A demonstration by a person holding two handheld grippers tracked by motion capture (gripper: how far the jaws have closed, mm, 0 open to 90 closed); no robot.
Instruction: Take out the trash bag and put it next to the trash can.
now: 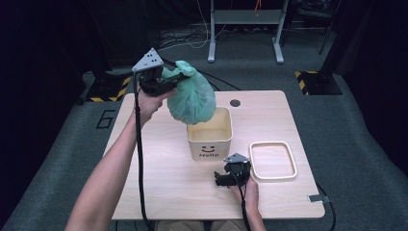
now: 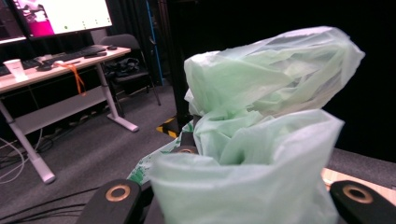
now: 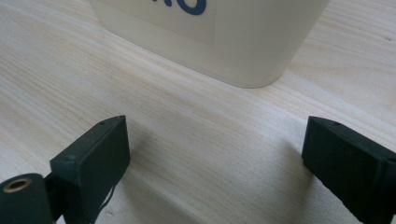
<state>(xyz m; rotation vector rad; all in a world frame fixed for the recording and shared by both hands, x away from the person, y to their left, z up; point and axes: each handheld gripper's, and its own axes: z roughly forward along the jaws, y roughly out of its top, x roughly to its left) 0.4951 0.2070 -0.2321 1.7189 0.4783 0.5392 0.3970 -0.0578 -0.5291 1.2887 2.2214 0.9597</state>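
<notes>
A tied green plastic bag (image 1: 192,98) hangs above the far left corner of a cream bin (image 1: 210,139) that has a smiley face and "Hello" on its front. My left gripper (image 1: 180,77) is shut on the bag's knotted neck and holds it in the air. In the left gripper view the bag (image 2: 261,116) bulges up between the jaws of the left gripper (image 2: 238,196). My right gripper (image 1: 226,175) rests on the table just in front of the bin. In the right gripper view it (image 3: 215,154) stands open with nothing between its fingers, and the bin's front wall (image 3: 224,42) lies just ahead.
A cream rectangular lid frame (image 1: 273,160) lies flat to the right of the bin. The wooden table (image 1: 159,183) has a round cable hole (image 1: 235,103) near its far edge. Beyond the table stand desk legs (image 1: 211,43) on grey carpet with cables.
</notes>
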